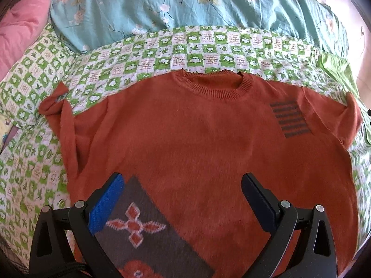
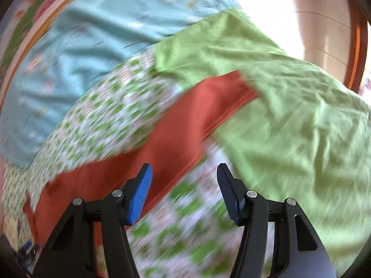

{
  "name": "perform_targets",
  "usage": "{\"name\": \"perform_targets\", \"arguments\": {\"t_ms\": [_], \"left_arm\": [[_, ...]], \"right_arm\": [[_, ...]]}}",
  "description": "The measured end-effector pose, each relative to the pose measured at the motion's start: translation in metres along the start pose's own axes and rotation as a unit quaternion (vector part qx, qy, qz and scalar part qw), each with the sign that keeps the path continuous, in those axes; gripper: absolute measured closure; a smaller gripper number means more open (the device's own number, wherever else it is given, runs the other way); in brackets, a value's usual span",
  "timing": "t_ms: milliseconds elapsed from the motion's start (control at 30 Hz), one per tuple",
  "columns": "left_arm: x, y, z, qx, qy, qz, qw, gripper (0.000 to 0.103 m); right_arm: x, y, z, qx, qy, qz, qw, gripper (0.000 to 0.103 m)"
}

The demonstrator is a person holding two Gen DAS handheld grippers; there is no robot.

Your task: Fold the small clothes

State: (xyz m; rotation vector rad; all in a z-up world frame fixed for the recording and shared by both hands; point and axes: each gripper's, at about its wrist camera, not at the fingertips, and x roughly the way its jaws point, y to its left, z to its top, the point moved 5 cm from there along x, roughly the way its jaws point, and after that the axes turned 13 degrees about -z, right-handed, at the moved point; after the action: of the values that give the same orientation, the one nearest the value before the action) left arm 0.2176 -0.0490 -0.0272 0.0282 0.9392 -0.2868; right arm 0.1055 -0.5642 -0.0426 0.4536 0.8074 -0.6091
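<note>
A rust-orange knit sweater (image 1: 197,134) lies flat, front up, on the bed, collar at the far side. It has a grey striped patch (image 1: 289,118) on the right chest and a grey panel with a flower motif (image 1: 143,229) at the near hem. Its left sleeve (image 1: 62,113) is folded back on itself. My left gripper (image 1: 183,185) is open just above the lower body of the sweater, holding nothing. In the blurred right wrist view the right sleeve (image 2: 185,127) stretches out to its ribbed cuff (image 2: 238,88). My right gripper (image 2: 184,176) is open and empty above the sleeve's edge.
The bed has a green-and-white checked sheet (image 1: 162,48). A teal floral quilt (image 1: 185,2) is bunched at the far side, and a pink quilt (image 1: 20,30) at the far left. A plain green cloth (image 2: 289,106) lies under the right cuff, near the bed's edge.
</note>
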Motion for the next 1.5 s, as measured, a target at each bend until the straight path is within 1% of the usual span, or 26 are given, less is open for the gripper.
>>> {"name": "perform_targets", "arguments": {"t_ms": [67,167,233,267,333,367,400,433,467,500,567,633,733,800,867,933,1033,1067,1167,1233,1300,1367,1500], "left_arm": [[0.008,-0.001,0.006,-0.005,0.002,-0.002,1.0,0.002],[0.022,-0.003,0.012,-0.007,0.009,-0.003,0.9999,0.002],[0.032,-0.005,0.013,-0.006,0.018,-0.002,0.9998,0.002],[0.036,-0.006,0.012,-0.006,0.023,-0.001,0.9997,0.002],[0.043,-0.007,0.012,-0.009,0.03,-0.003,0.9995,0.002],[0.045,-0.008,0.011,-0.009,0.032,-0.004,0.9994,0.002],[0.047,-0.008,0.01,-0.008,0.034,-0.003,0.9994,0.002],[0.049,-0.009,0.009,-0.006,0.036,-0.002,0.9993,0.002],[0.05,-0.009,0.008,-0.005,0.039,-0.002,0.9992,0.002],[0.051,-0.01,0.007,-0.005,0.039,-0.005,0.9992,0.002],[0.053,-0.01,0.007,-0.008,0.039,-0.011,0.9992,0.002],[0.051,-0.011,0.006,-0.011,0.036,-0.018,0.9991,0.002],[0.044,-0.011,0.003,-0.012,0.032,-0.029,0.999,0.002],[0.038,-0.01,0.002,-0.012,0.027,-0.035,0.999,0.002],[0.03,-0.006,0.001,-0.015,0.02,-0.041,0.9988,0.002],[0.02,0.0,0.0,-0.02,0.011,-0.048,0.9986,0.002],[0.007,0.011,-0.004,-0.03,0.0,-0.059,0.9978,0.002],[0.003,0.015,-0.006,-0.033,-0.002,-0.062,0.9975,0.002],[-0.006,0.029,-0.012,-0.045,-0.007,-0.072,0.9963,0.002],[-0.01,0.038,-0.018,-0.056,-0.007,-0.082,0.995,0.002],[-0.013,0.048,-0.023,-0.067,-0.006,-0.092,0.9935,0.002],[-0.015,0.055,-0.026,-0.076,-0.006,-0.102,0.9918,0.002],[-0.019,0.07,-0.029,-0.086,-0.012,-0.111,0.99,0.002]], "right_arm": [[0.024,-0.017,0.022,0.024,0.004,-0.019,1.0,0.047],[0.053,-0.031,0.047,0.03,-0.003,-0.053,0.998,0.048],[0.073,-0.038,0.058,0.047,0.004,-0.056,0.997,0.048],[0.088,-0.046,0.064,0.062,0.014,-0.062,0.996,0.048],[0.107,-0.052,0.071,0.081,0.021,-0.052,0.995,0.05],[0.111,-0.052,0.074,0.088,0.016,-0.044,0.995,0.053],[0.111,-0.053,0.076,0.091,0.011,-0.041,0.995,0.069],[0.111,-0.052,0.08,0.092,0.011,-0.035,0.995,0.097],[0.11,-0.05,0.081,0.096,0.014,-0.016,0.995,0.096],[0.106,-0.047,0.081,0.097,0.01,-0.009,0.995,0.096],[0.094,-0.035,0.083,0.077,-0.007,-0.008,0.997,0.096],[0.078,-0.016,0.081,0.058,-0.021,0.013,0.998,0.096],[0.045,0.022,0.07,0.022,-0.028,0.059,0.998,0.096],[0.025,0.056,0.057,-0.006,-0.027,0.09,0.996,0.096],[0.002,0.096,0.04,-0.036,-0.019,0.134,0.99,0.096],[-0.021,0.142,0.017,-0.073,-0.006,0.181,0.981,0.096],[-0.047,0.213,-0.023,-0.125,0.022,0.246,0.961,0.096],[-0.052,0.231,-0.035,-0.139,0.033,0.261,0.955,0.096],[-0.063,0.296,-0.084,-0.175,0.077,0.32,0.928,0.096],[-0.065,0.326,-0.11,-0.192,0.099,0.338,0.916,0.096],[-0.06,0.36,-0.142,-0.204,0.133,0.356,0.902,0.096],[-0.051,0.388,-0.169,-0.213,0.159,0.363,0.893,0.096],[-0.036,0.427,-0.212,-0.227,0.2,0.37,0.879,0.096]]}}
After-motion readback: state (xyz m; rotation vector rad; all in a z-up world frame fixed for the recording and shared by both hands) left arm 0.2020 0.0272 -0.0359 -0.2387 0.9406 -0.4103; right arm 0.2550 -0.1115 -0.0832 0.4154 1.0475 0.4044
